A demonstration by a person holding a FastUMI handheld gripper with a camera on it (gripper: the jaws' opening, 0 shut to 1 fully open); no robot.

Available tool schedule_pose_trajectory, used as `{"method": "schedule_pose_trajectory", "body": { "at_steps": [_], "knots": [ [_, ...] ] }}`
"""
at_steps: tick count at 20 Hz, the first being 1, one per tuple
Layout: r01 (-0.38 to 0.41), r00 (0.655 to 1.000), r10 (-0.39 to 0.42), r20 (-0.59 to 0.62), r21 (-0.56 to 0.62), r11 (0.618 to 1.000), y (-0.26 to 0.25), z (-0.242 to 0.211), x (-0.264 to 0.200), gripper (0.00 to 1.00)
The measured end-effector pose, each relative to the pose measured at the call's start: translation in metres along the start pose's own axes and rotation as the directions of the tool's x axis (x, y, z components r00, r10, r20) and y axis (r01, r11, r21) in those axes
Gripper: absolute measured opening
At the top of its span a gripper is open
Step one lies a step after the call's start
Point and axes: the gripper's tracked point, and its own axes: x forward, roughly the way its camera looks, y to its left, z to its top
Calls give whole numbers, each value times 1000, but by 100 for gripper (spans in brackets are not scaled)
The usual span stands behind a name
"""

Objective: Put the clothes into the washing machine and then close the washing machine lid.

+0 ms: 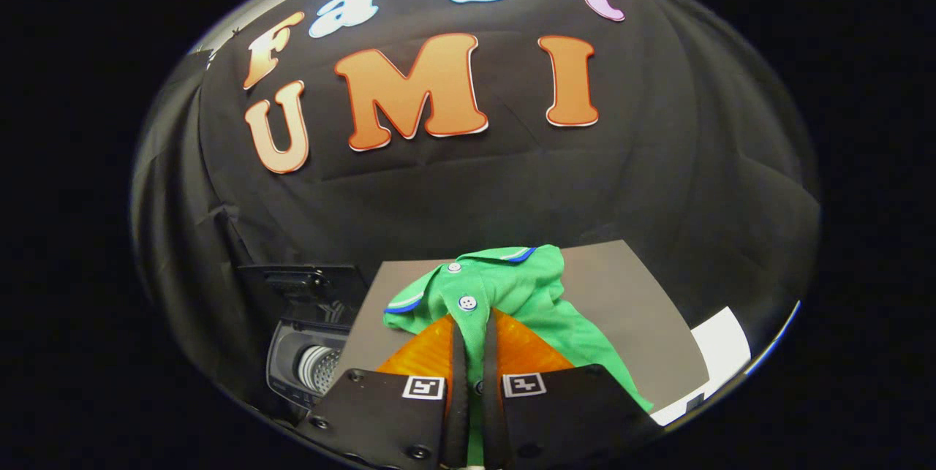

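A green polo shirt (541, 294) with a blue-trimmed collar and white buttons hangs bunched around my gripper (472, 324). Both fingers are closed on the shirt's button placket, with a thin strip of green cloth pinched between them. The shirt is lifted over a grey table top (629, 294). Down to the left of the fingers sits a small dark washing machine (303, 360) with its lid (300, 281) standing up open and the ribbed drum (318, 369) showing inside.
A white sheet (720, 349) lies at the table's right end. Black cloth walls close the booth behind and on both sides. The washing machine stands lower than the table, off its left edge.
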Motion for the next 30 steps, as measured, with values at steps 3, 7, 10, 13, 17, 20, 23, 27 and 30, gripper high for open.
{"method": "schedule_pose_trajectory", "body": {
  "at_steps": [3, 7, 10, 13, 17, 20, 23, 27, 30],
  "knots": [
    [2, 999, -2, 48, -8, 1000, 31, 12, -22, 16],
    [-16, 993, 17, 114, -7, 1000, 102, 23, -48, 15],
    [-59, 989, 60, 139, -13, 998, 165, 22, -55, 15],
    [-117, 983, 120, 138, -29, 993, 228, 15, -48, 15],
    [-184, 978, 187, 92, -38, 982, 301, -9, -21, 15],
    [-225, 974, 225, 29, -23, 974, 337, -41, 13, 15],
    [-240, 969, 240, -57, -3, 971, 360, -88, 53, 15],
    [-233, 956, 239, -171, 56, 971, 373, -151, 109, 16],
    [-210, 941, 227, -251, 93, 973, 378, -194, 154, 16]
  ]
}}
